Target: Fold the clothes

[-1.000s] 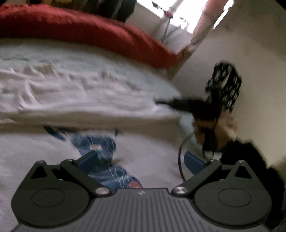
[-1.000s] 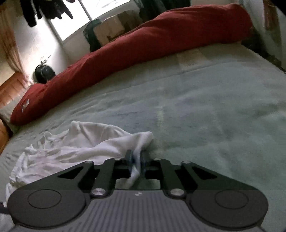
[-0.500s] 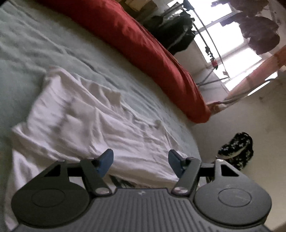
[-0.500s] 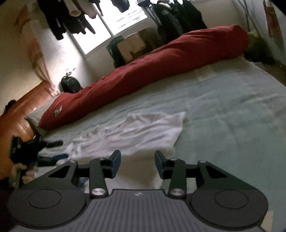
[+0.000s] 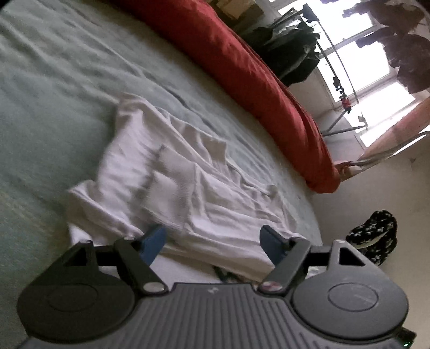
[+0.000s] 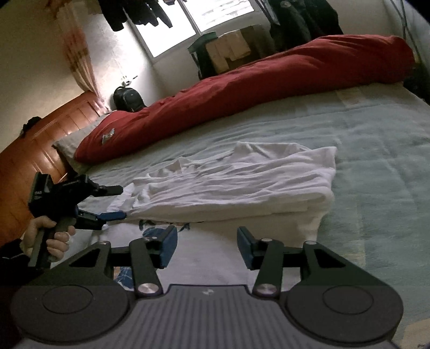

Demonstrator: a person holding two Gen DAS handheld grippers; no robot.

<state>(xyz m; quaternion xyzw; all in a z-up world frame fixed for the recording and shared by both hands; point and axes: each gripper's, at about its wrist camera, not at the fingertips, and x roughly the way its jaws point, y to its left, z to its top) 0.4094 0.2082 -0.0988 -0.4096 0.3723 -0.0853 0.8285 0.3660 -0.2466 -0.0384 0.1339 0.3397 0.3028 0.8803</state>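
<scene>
In the left wrist view the left claw (image 5: 212, 243) is nearest, tilted down over the near edge of the shirt (image 5: 185, 185); its jaws are opening, the blue pads (image 5: 153, 243) stand wide apart and grip nothing, though white cloth lies below and between them. In the right wrist view the right claw (image 6: 207, 248) is likewise released, its jaws opening with only bare cloth showing in the gap. Just beyond its fingers a blue printed patch (image 6: 150, 231) peeks out from under a folded-over flap of the shirt, which lies rumpled on the bed (image 6: 376, 150) with its layers stacked along the near side. At the left of that view a hand (image 6: 49, 236) holds the left claw's handle (a dark sleeve covers the wrist), and its fingers reach to the shirt's left end, one above the cloth and one at its edge. Farther back a long red duvet (image 6: 242, 91) runs along the far side of the bed, touching a pillow (image 6: 72, 145) by the wooden headboard (image 6: 37, 145). Behind it stand a backpack (image 6: 127, 99), boxes (image 6: 236, 51) and a bright window (image 6: 188, 24) with dark clothes hanging before it
</scene>
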